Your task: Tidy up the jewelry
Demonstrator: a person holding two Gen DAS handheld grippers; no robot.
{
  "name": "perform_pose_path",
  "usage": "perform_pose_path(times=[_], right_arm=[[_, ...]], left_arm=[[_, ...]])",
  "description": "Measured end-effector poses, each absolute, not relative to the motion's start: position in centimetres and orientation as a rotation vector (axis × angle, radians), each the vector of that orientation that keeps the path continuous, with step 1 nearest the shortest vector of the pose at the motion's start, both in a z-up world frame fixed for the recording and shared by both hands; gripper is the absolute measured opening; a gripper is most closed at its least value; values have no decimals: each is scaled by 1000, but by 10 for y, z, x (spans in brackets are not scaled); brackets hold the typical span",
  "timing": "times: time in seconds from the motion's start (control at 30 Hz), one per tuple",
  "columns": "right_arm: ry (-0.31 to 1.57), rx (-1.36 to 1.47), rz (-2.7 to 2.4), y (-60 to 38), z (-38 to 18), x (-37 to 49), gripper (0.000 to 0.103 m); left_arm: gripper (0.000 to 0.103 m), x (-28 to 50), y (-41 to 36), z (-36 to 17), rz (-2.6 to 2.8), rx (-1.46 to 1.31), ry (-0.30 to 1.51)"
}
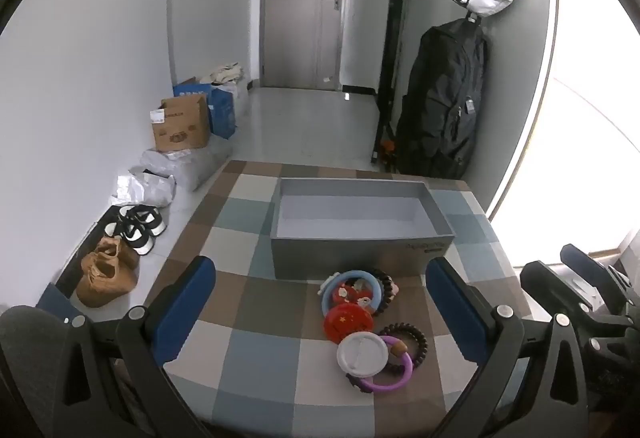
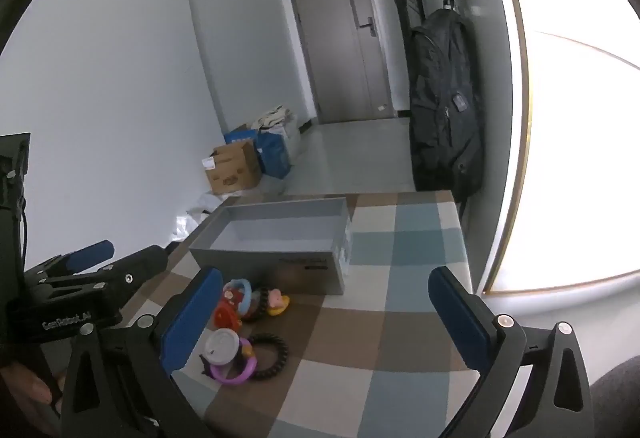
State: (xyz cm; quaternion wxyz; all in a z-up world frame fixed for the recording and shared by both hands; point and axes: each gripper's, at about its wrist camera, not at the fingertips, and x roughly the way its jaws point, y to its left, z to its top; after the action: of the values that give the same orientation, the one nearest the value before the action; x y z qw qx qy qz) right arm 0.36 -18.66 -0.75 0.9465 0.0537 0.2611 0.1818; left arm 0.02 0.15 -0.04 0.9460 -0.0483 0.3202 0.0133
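Print on the box (image 1: 426,246) front, ahead of the left gripper (image 1: 320,314), is too small to read; the white disc (image 1: 362,356) hides part of the purple ring (image 1: 394,378).

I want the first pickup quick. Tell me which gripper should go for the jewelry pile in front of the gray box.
Left. The left gripper is open with the jewelry pile framed between its fingers, directly ahead. The right gripper, also open, has the pile off toward its left finger, so it would probably need to shift sideways first.

A checked cloth (image 1: 256,318) is seen on the table; the grey box (image 1: 360,254) looks matt, the rings (image 1: 394,374) glossy plastic.
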Motion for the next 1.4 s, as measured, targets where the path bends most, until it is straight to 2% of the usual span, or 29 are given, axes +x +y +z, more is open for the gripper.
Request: perform_pose_path(times=[1.4], right_arm=[[560,97,353,-188,-11,5,103]], left_arm=[[102,-7,2,1,12,-101,676]])
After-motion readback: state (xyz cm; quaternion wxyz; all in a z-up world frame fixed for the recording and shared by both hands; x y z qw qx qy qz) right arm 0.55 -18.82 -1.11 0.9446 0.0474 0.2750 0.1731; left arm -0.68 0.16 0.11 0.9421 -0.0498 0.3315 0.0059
